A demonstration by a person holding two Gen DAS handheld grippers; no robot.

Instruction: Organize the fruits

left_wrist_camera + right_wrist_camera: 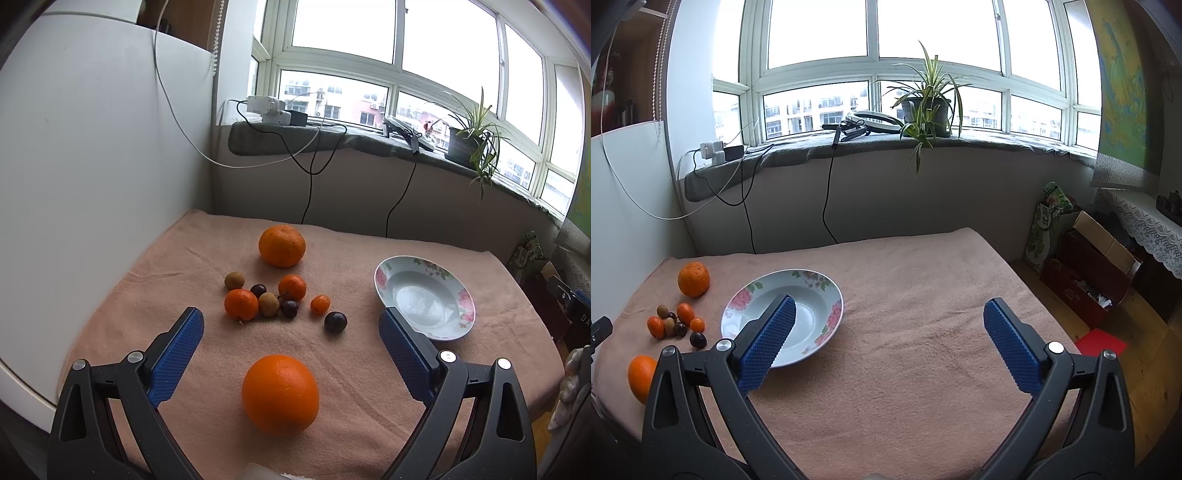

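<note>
In the left wrist view a big orange [280,393] lies on the pink towel [351,369], between the wide-open fingers of my left gripper [291,321], untouched. Beyond it sits a cluster of small mandarins, brown longans and dark plums [273,301], with a large tangerine [282,245] behind. An empty floral plate [424,297] lies to the right. In the right wrist view my right gripper [890,314] is open and empty above the towel [923,387], the plate [783,317] by its left finger, the cluster [677,325] and the big orange [641,376] far left.
A white panel [92,184] bounds the table's left side. A windowsill [886,144] with a potted plant [925,107], chargers and hanging cables runs behind. Cardboard boxes [1089,269] and bags stand on the wooden floor to the right.
</note>
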